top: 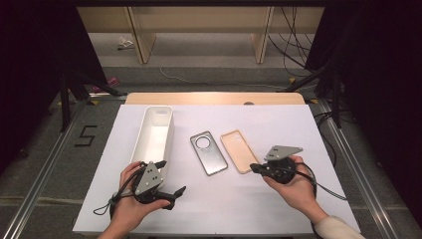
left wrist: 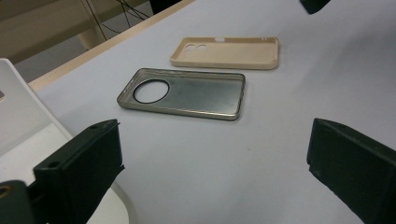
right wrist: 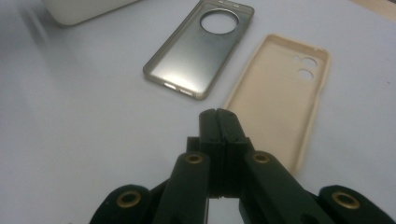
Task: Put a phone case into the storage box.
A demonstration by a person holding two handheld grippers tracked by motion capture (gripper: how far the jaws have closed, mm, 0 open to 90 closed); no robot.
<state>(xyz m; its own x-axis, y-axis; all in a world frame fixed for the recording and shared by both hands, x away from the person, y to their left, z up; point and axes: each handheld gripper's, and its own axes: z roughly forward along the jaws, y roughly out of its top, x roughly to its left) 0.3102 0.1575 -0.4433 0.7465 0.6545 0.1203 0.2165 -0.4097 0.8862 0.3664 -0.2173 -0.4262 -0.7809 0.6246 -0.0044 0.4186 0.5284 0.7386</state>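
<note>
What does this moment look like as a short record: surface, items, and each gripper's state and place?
surface: white table top
items: grey phone case with a round camera hole, beige phone case beside it, both lying inner side up; white bin at the left
left gripper: jaws wide open, nothing between them, near the bin's close end
right gripper: jaws shut, nothing held, tip by the beige case's near end
contact: cannot tell whether the right tip touches the case
</note>
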